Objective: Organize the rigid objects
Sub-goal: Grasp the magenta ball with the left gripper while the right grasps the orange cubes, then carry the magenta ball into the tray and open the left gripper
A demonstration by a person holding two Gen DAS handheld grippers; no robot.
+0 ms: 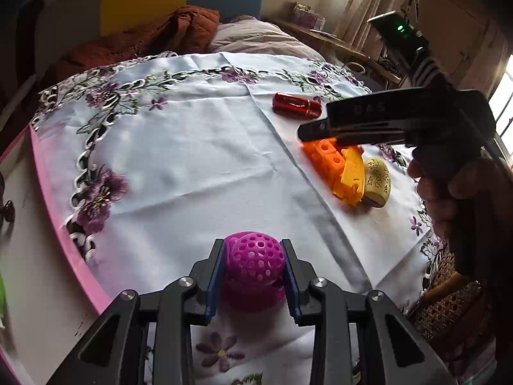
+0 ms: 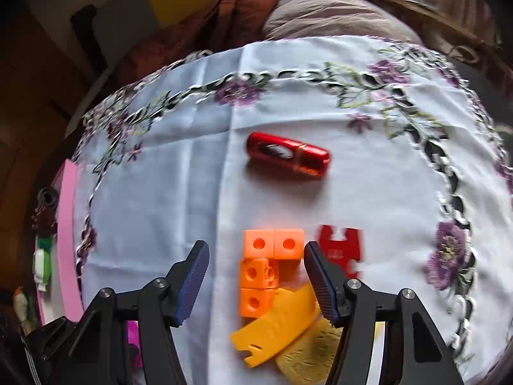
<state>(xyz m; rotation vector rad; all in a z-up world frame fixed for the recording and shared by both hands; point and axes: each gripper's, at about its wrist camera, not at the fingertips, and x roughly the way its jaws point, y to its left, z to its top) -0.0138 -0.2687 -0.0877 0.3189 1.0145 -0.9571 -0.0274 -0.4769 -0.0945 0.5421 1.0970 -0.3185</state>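
My left gripper [image 1: 253, 247] is shut on a purple perforated ball [image 1: 256, 260], its blue pads pressing both sides just above the white floral tablecloth [image 1: 179, 160]. My right gripper [image 2: 256, 247] stands open, pointing down over an orange block of joined cubes [image 2: 259, 269]; the pads do not touch it. In the left wrist view that right gripper [image 1: 307, 131] hovers over the same orange cubes [image 1: 330, 157]. A yellow curved piece [image 2: 279, 320] and a cream carved object [image 2: 307, 356] lie against the cubes. A flat red piece [image 2: 340, 243] sits to their right. A red cylinder [image 2: 288, 155] lies farther back.
The table has a pink edge [image 1: 54, 211] on the left, with small items [image 2: 43, 263] beyond it. A bed with brown and grey bedding [image 1: 198, 32] lies behind. A wicker chair [image 1: 449, 301] stands at the right. A hand [image 1: 449, 199] holds the right gripper.
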